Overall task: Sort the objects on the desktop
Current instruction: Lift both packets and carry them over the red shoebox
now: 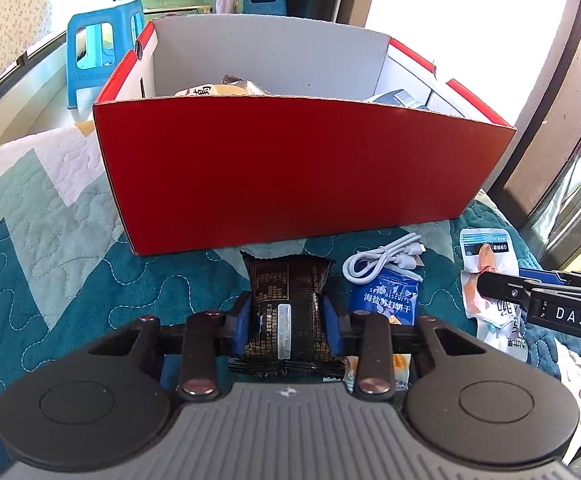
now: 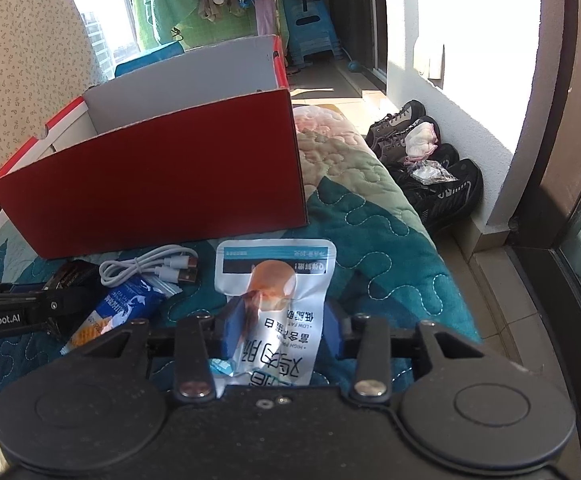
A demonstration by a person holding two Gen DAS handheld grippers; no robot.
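Nearest, the left tongs pinch a black foil snack packet on the teal quilted bed cover. The right tongs clamp a white chicken-breast pouch toward the cover's right edge. Beyond them stands an open red cardboard box.

Right claw pinching white chicken-breast pouch between blue pads; I'm seeing pouch lying flat on teal quilt. Red cardboard box sitting open just beyond pouch. White coiled cable lying beside pouch, partly over blue cracker packet. Left claw poking in from left edge, over dark packet. Shoes lined along wall at right.
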